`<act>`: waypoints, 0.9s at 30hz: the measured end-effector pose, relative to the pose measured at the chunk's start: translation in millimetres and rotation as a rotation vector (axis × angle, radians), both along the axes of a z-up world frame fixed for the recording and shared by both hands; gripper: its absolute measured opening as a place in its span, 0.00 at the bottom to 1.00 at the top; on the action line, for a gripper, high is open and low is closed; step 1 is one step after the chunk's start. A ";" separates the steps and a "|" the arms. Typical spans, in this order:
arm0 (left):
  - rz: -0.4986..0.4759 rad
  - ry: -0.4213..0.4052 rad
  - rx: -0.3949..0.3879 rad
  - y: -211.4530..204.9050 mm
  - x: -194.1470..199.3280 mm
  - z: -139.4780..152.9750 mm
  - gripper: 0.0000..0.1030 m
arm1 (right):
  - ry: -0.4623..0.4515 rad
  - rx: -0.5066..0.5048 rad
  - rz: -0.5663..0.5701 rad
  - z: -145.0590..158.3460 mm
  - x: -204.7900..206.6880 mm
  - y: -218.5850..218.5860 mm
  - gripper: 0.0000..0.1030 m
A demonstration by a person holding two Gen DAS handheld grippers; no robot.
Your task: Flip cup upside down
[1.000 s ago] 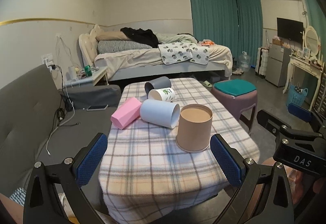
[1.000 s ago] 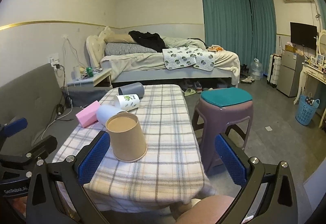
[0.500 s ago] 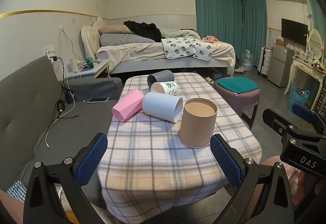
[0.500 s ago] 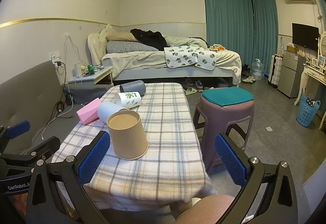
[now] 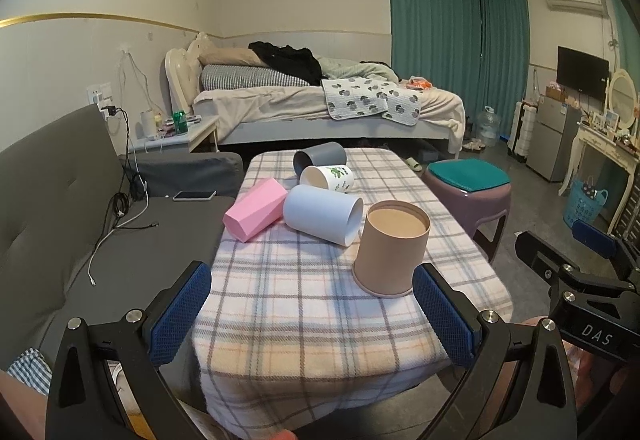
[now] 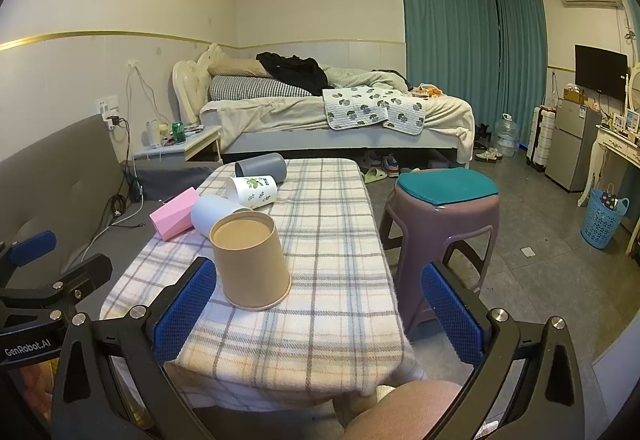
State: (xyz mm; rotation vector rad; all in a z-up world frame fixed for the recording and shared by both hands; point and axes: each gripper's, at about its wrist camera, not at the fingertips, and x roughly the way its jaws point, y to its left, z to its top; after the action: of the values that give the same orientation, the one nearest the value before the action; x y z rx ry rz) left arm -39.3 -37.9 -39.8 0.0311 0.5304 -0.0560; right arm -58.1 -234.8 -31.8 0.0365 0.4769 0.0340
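Left wrist view: my left gripper [image 5: 312, 314], jaws spread wide, nothing between them, held short of the table's [image 5: 304, 324] near edge. My right gripper [image 6: 318, 304], likewise spread and empty. Tan cup [image 5: 390, 248]: standing mouth-down on the checked cloth, closed base up, nearest to both grippers. Behind the tan cup, lying on their sides: pale blue cup [image 5: 322, 214], pink box [image 5: 256, 214], white leaf-print cup [image 5: 327, 178], grey cup [image 5: 319, 160]. Right of the tan cup, off the table: purple stool [image 5: 468, 196].
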 end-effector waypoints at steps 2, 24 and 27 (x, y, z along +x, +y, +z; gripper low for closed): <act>-0.003 -0.006 0.006 -1.1 -0.2 0.9 1.00 | 0.000 0.000 0.000 0.0 0.1 0.1 1.00; -0.001 0.002 0.005 -2.7 0.7 -2.9 1.00 | 0.008 -0.004 0.003 -3.9 0.1 -0.5 1.00; -0.001 0.001 0.004 -2.6 0.8 -2.7 1.00 | 0.008 -0.004 0.002 -4.3 -0.5 -0.9 1.00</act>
State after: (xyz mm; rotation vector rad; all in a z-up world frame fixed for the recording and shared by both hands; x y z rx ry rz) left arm -38.5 -40.5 -42.5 0.0355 0.5317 -0.0554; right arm -58.6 -235.7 -36.1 0.0323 0.4855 0.0351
